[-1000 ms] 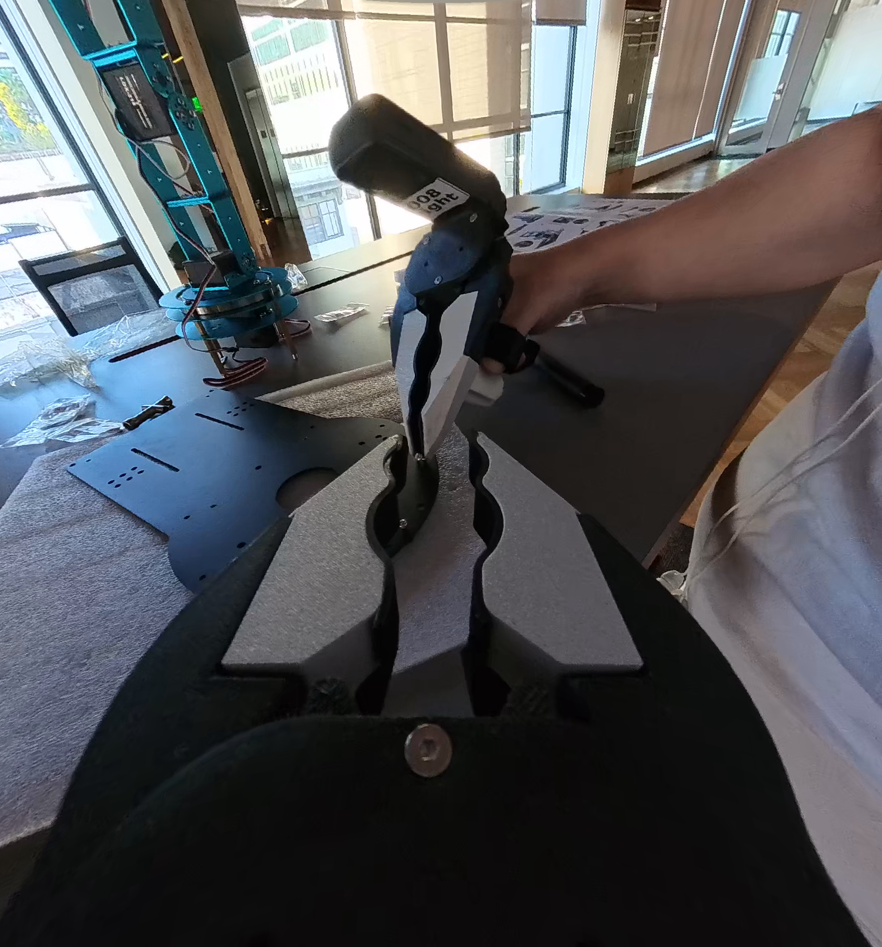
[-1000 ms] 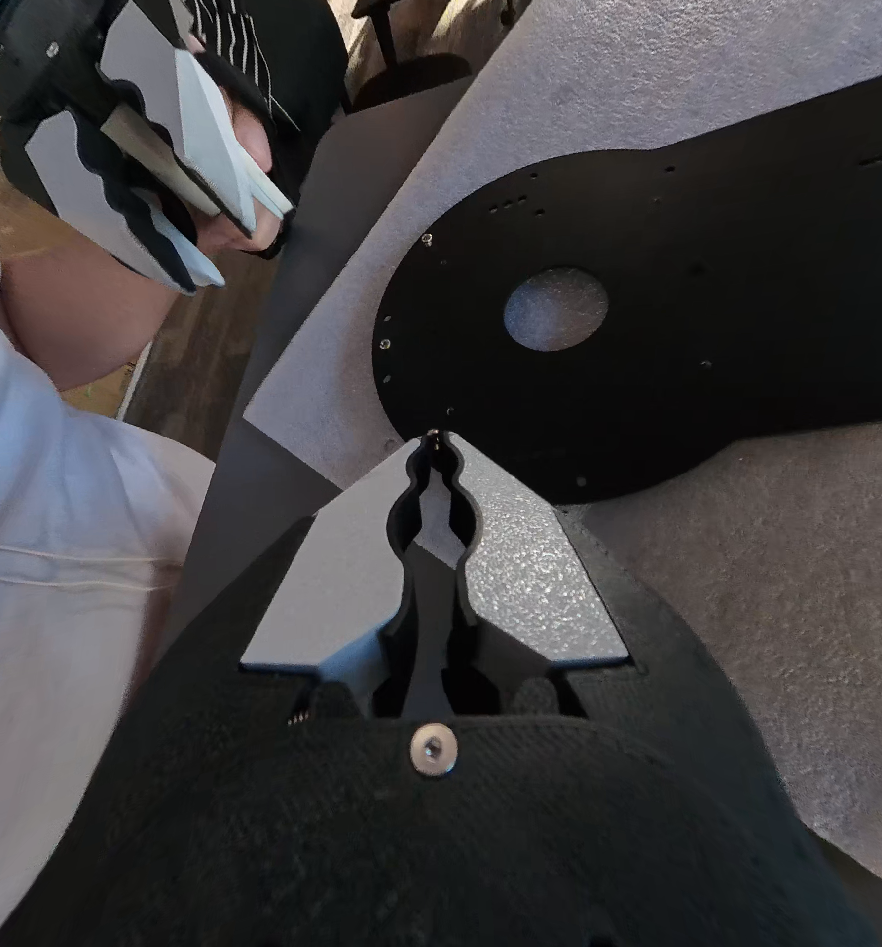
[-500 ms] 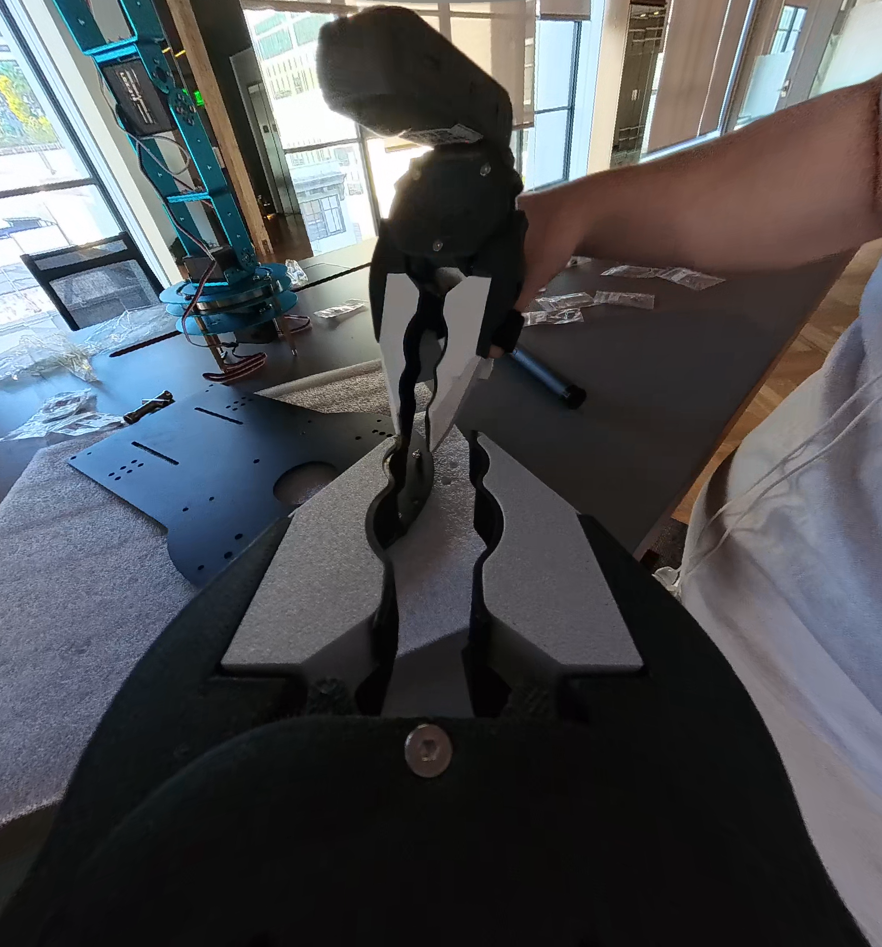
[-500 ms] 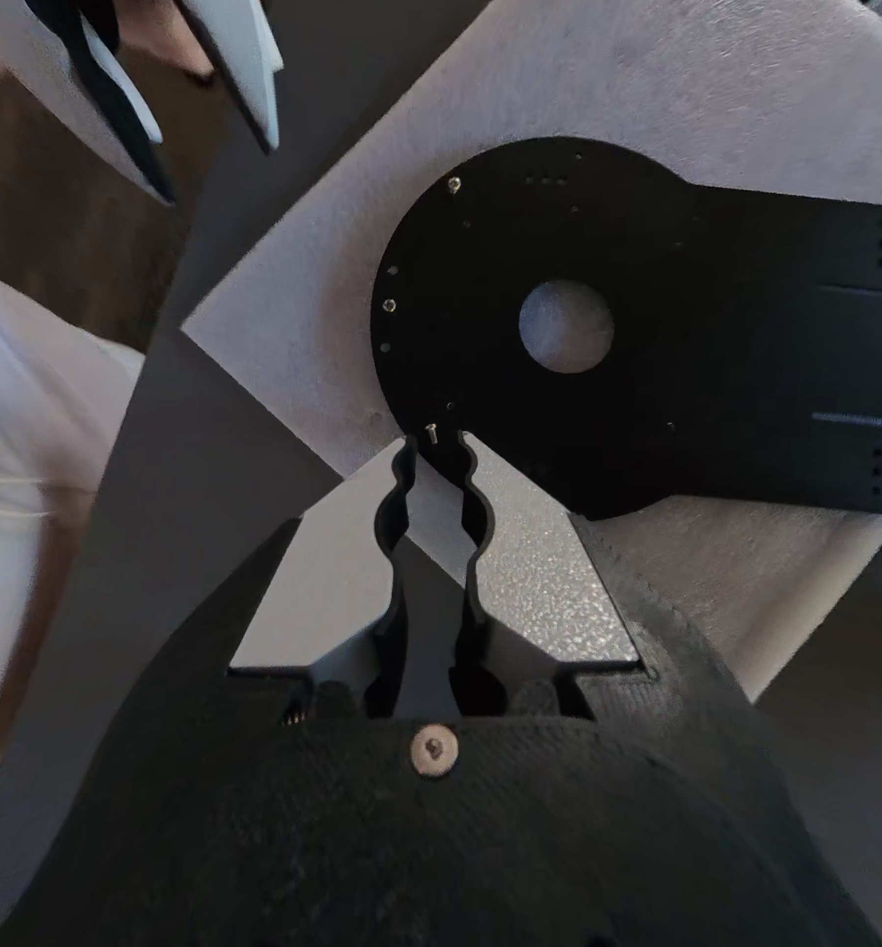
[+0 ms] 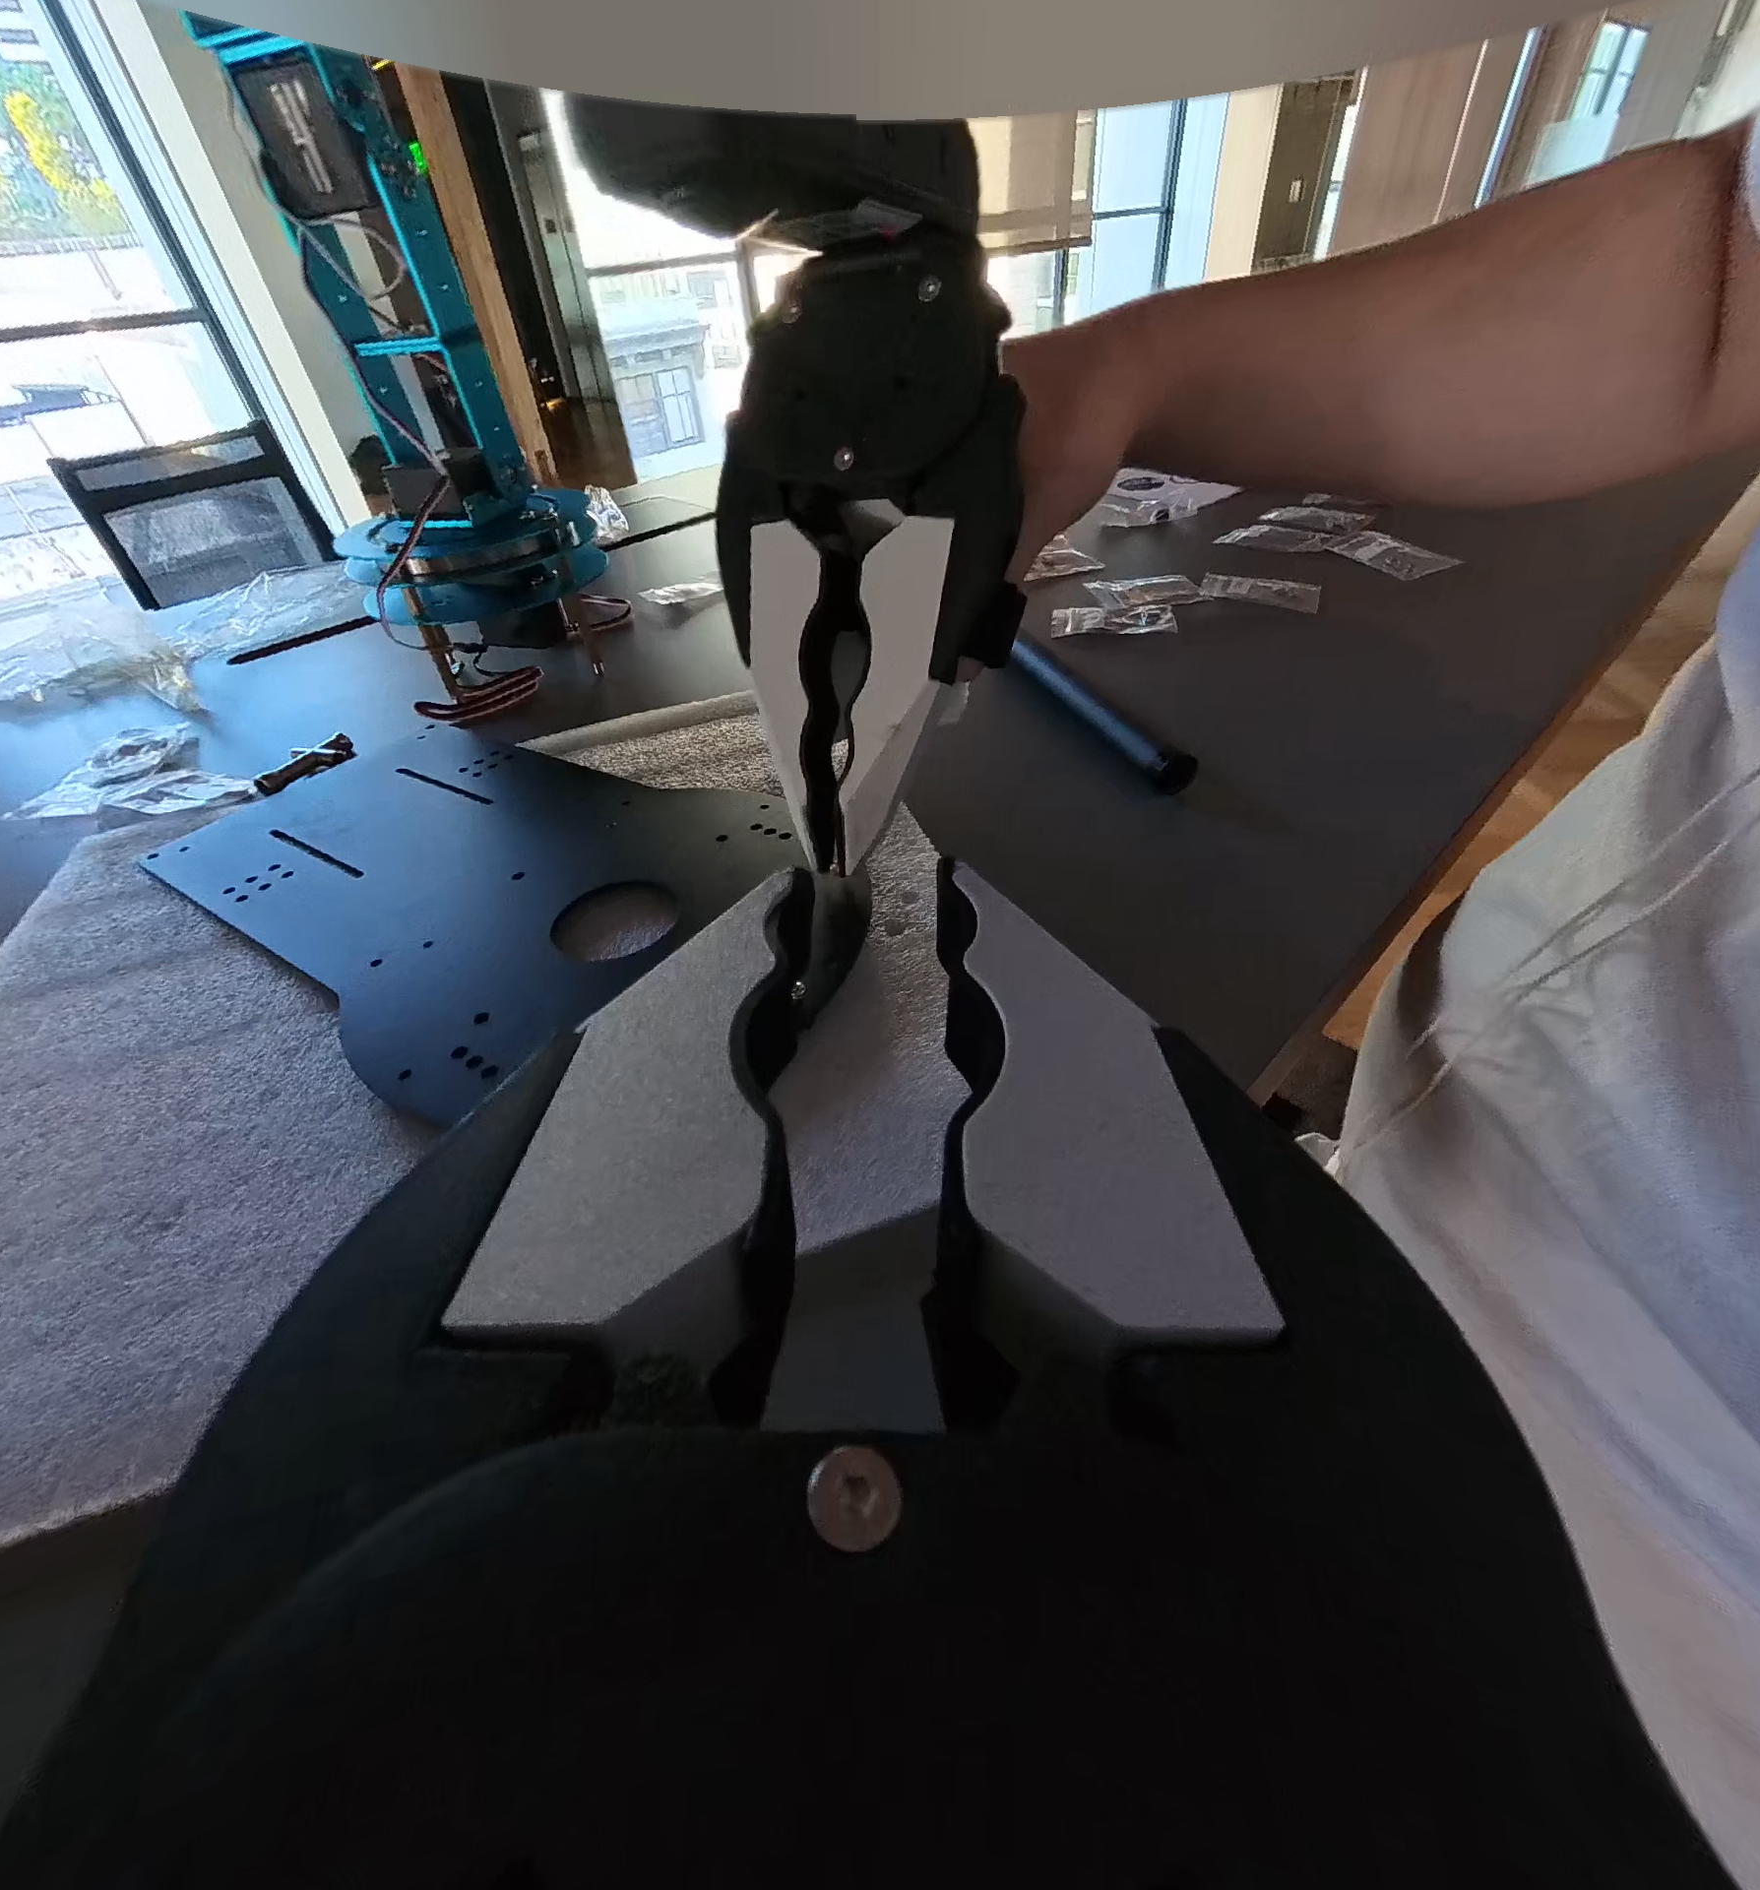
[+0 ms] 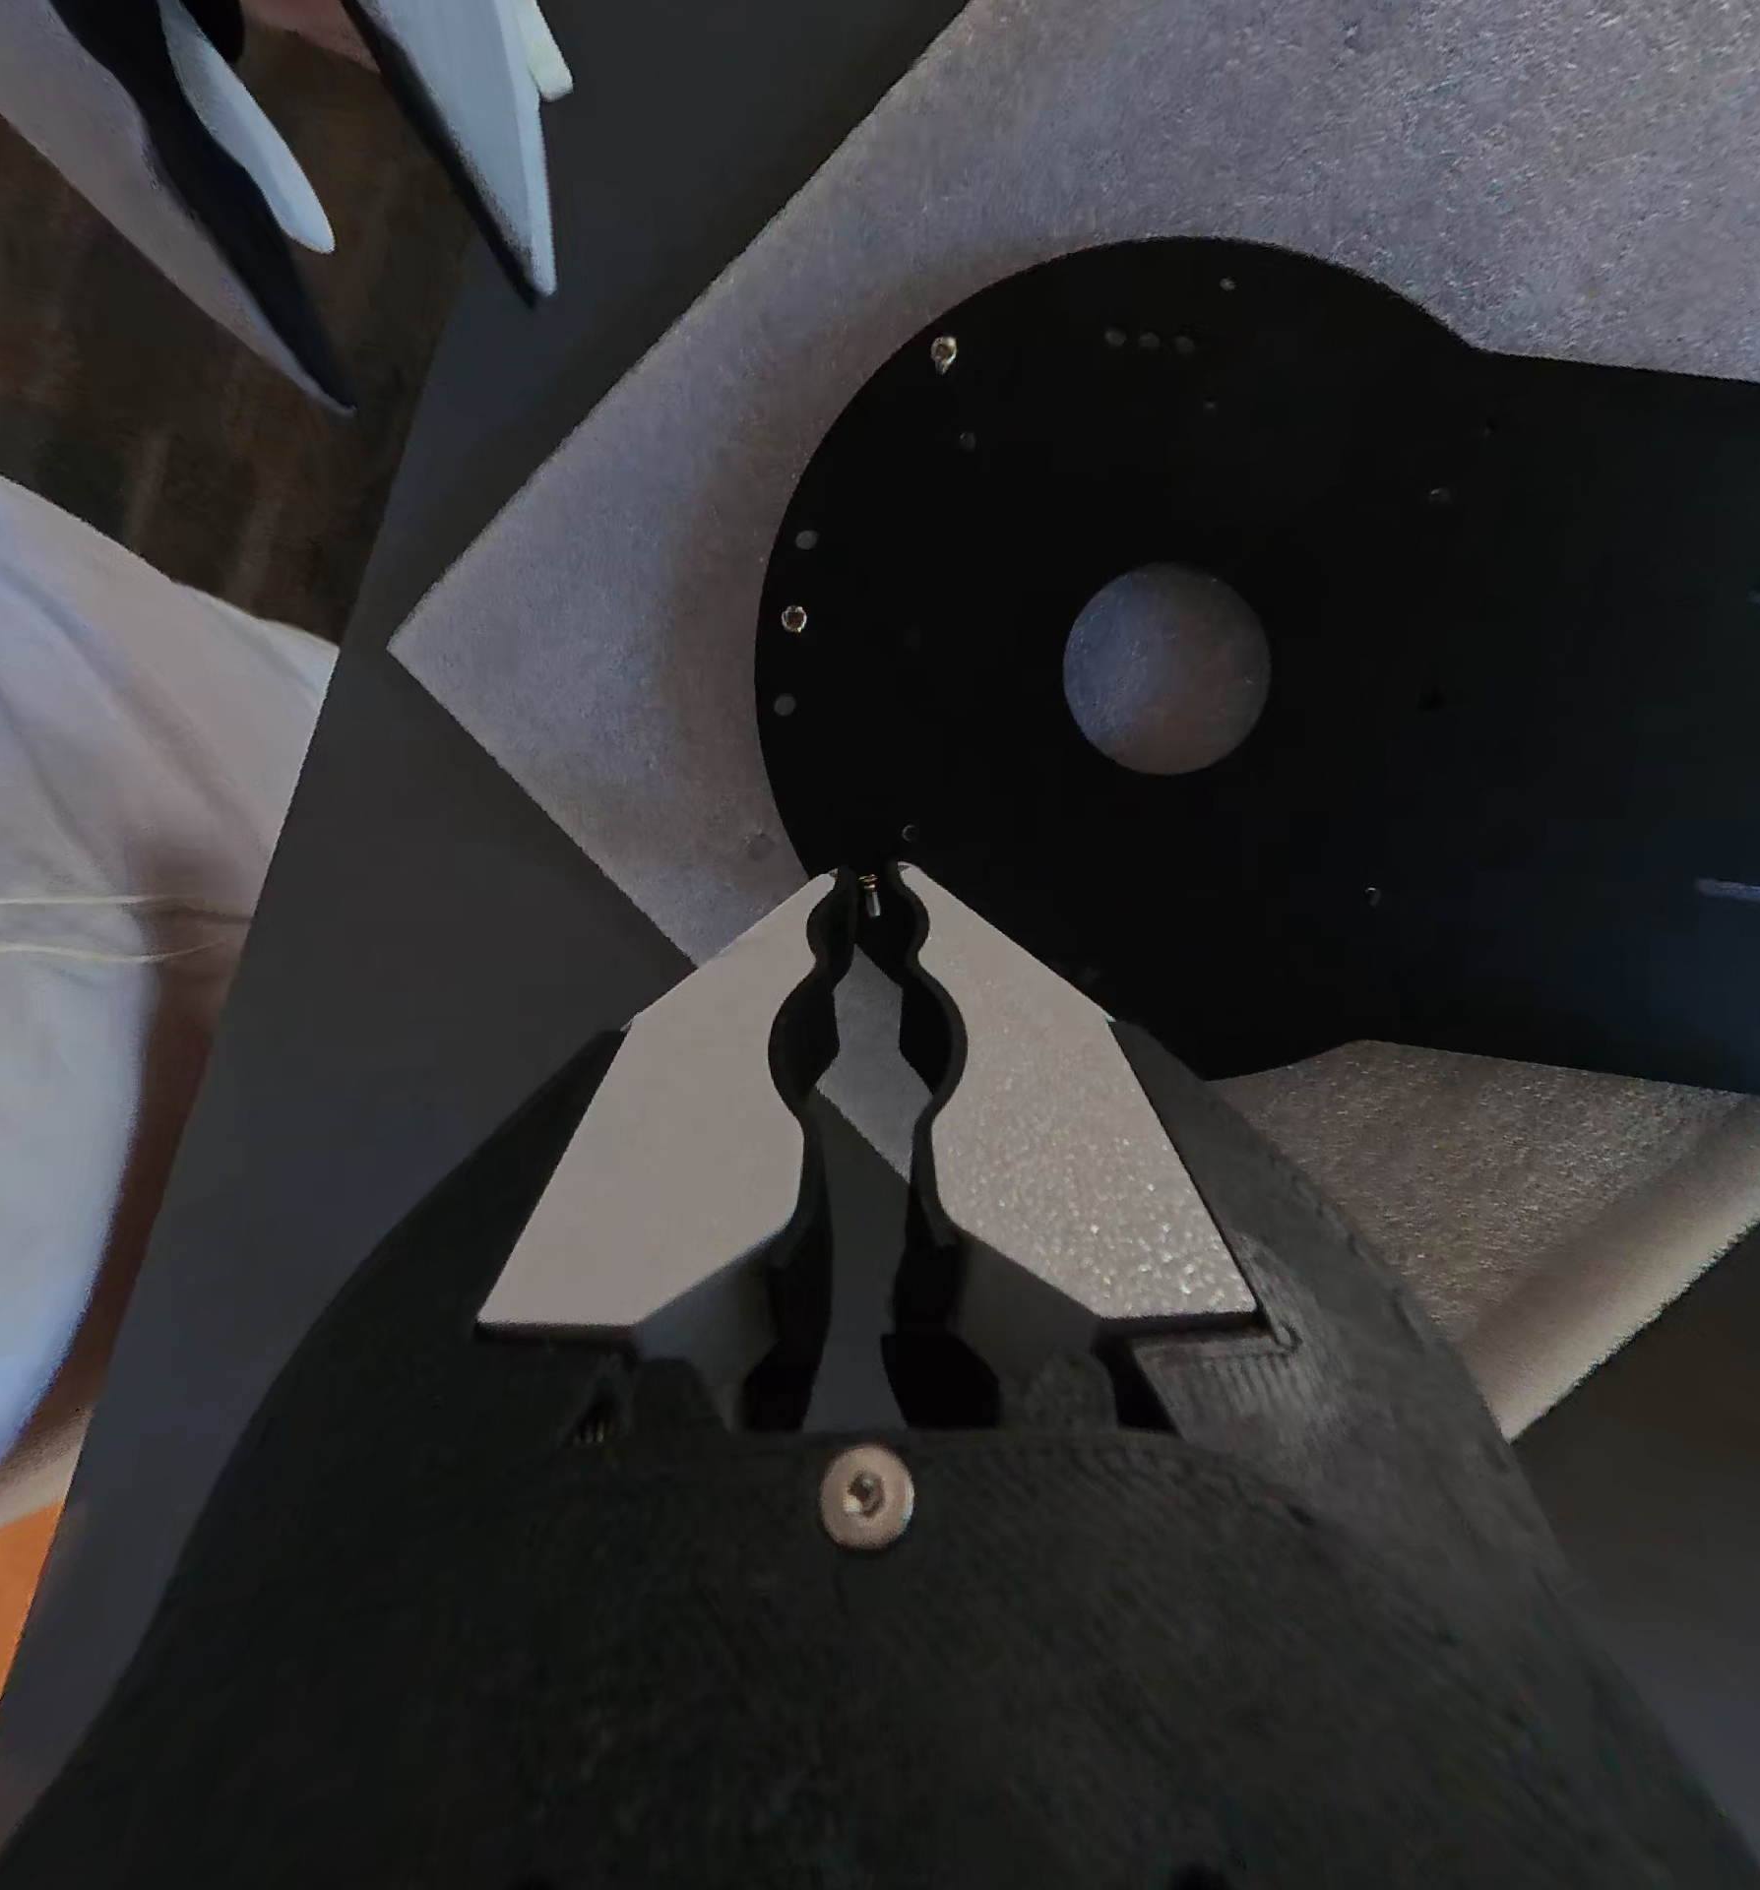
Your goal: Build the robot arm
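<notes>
Right at the tips of the right gripper (image 6: 868,882), a tiny silver screw (image 6: 869,902) is pinched. The jaws are drawn almost together on it, just over the near rim of the black plate (image 6: 1418,614). That plate lies flat on a grey foam mat (image 6: 1265,153) ahead of the gripper, on the dark counter (image 5: 1316,818).

The left gripper (image 5: 868,890) stands well open and carries nothing. Its fingers straddle the plate's rounded edge without gripping it, and the right gripper points down just beyond them.

My read on the screw is that it is featherweight, hard and slick, so it could easily twist or pop out of a tip pinch. Holding it across the shank, close under the head, looks safest. The plate seems thin, stiff and rigid, and the soft foam should keep it from sliding. Its bare rim is the place to steady it.

Two more screws (image 6: 794,618) sit in holes along the rim, left of the round opening.

It's hard to say which way the pinched screw points, or whether a hole lies under it, because the fingertips cover that spot. The plate's far end is cut off. Beyond it, small plastic bags (image 5: 1265,593) and a blue frame (image 5: 416,338) are too far away to show detail.
</notes>
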`<state>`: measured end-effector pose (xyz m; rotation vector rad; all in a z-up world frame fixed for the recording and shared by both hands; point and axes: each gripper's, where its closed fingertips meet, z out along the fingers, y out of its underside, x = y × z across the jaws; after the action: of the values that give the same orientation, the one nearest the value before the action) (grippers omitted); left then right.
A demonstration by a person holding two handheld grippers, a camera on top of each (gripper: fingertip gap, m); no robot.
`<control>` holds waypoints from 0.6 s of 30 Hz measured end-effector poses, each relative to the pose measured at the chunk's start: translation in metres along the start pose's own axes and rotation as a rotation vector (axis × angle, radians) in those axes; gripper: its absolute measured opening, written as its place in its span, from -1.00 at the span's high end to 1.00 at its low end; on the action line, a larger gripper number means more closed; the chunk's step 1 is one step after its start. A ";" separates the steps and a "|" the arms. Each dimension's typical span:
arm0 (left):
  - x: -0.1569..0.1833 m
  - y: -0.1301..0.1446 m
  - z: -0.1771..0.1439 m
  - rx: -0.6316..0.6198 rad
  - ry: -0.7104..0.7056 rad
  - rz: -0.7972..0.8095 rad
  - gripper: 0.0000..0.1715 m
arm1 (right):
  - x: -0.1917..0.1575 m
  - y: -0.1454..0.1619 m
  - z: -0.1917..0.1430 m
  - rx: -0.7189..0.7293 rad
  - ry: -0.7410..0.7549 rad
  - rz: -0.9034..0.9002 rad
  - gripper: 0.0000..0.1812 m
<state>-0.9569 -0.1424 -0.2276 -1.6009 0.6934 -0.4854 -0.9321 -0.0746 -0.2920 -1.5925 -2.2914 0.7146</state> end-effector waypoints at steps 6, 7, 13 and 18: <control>-0.013 -0.003 0.011 0.014 -0.089 -0.125 0.70 | 0.001 -0.041 -0.028 0.419 -0.132 0.446 0.97; -0.015 -0.007 0.016 0.022 -0.124 -0.134 0.69 | 0.001 -0.051 -0.037 0.520 -0.198 0.570 0.97; -0.033 -0.038 0.044 0.096 -0.319 -0.118 0.76 | 0.001 -0.075 -0.073 0.846 -0.527 0.984 0.99; -0.032 -0.055 0.056 0.141 -0.331 -0.074 0.81 | -0.001 -0.077 -0.087 0.951 -0.643 1.098 0.99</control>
<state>-0.9346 -0.0767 -0.1792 -1.5306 0.3439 -0.3054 -0.9518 -0.0757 -0.1775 -2.0621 -0.6866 2.3336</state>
